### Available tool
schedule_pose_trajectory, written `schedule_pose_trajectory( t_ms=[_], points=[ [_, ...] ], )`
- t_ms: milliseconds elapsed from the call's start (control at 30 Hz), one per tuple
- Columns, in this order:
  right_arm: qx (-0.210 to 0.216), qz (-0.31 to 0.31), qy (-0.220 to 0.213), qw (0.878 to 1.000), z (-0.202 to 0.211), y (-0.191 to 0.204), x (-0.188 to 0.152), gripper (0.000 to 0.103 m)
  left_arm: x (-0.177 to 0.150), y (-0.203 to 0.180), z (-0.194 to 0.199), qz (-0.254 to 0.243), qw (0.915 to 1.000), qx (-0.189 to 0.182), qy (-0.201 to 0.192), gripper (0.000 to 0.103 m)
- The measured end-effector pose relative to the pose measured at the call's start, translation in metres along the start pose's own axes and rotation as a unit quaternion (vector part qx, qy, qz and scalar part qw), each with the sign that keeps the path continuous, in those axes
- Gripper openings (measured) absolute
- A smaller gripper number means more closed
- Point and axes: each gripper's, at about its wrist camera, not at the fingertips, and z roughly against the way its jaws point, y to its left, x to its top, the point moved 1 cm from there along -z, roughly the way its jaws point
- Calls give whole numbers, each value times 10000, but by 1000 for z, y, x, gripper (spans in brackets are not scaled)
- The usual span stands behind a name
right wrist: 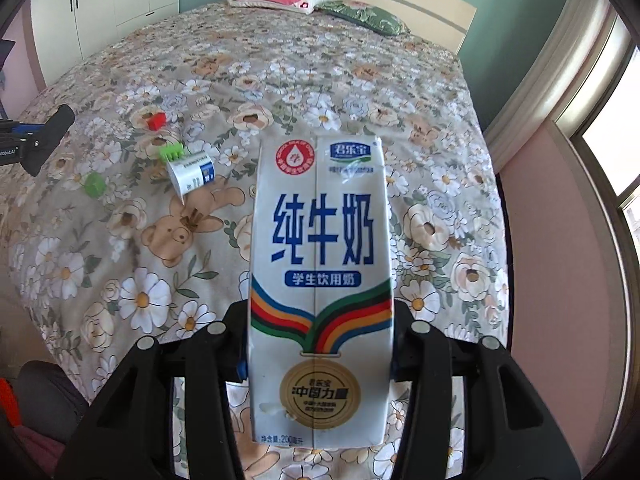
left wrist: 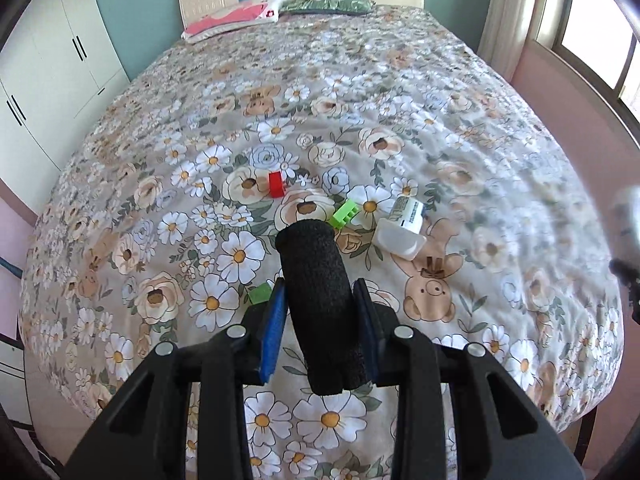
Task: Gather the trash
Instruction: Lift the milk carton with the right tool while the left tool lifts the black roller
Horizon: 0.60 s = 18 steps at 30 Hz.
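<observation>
Trash is sitting in both grips above the flowered bed (left wrist: 400, 92): the left gripper (left wrist: 320, 304) is clamping its jaws tight on a black foam tube (left wrist: 316, 292), while the right gripper (right wrist: 318, 344) is pinching a white milk carton (right wrist: 320, 280) between jaws standing partly apart. Lying on the bedspread between them, going left to right, are a round green piece (right wrist: 94, 184), a red block (left wrist: 277, 184), a green toothed block (left wrist: 345, 213) and a tipped white cup (left wrist: 402, 228), the last two touching.
</observation>
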Motion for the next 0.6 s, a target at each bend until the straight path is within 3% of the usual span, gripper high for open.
schedule_pose_trajectory(
  t_ms=[267, 600],
  points=[
    [-271, 125, -748, 9968, 142, 23, 2, 48, -20, 4, 127, -184, 9964, 67, -823, 36],
    [-549, 397, -1385, 9880, 279, 70, -12, 48, -53, 17, 263, -392, 9841, 132, -1728, 36]
  ],
)
